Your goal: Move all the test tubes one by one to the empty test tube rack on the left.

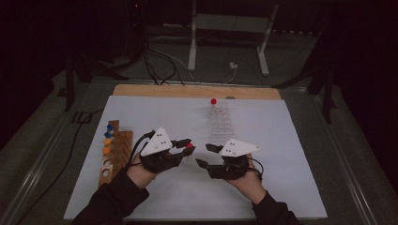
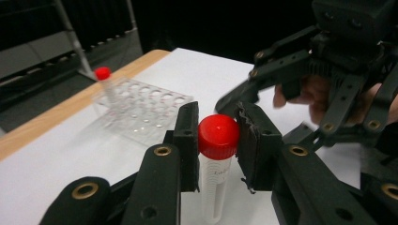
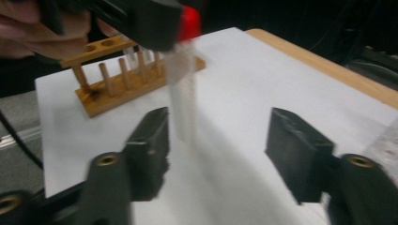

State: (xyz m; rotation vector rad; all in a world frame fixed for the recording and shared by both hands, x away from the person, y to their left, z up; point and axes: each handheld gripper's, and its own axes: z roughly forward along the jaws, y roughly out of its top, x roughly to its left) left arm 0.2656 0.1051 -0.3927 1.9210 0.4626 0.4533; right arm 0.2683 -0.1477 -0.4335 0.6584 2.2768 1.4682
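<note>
Red screw cap of the clear plastic tube point(image 2: 217, 140) sits clamped between the left gripper point(image 2: 217, 140) jaws; a hand-over looks done. Right gripper point(image 3: 220, 145) jaws stand apart, tube ahead of them untouched; next, I'd say, carry it to the clear plastic rack point(image 2: 145, 110).

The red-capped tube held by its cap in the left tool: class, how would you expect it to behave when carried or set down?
The red-capped tube looks like stiff, clear plastic, so it probably won't bend. It appears empty, hence likely light. Gripped only at its round cap by the left tool, it might swing or slip. Tall and narrow, it would probably tip or roll if set down outside a rack.
</note>
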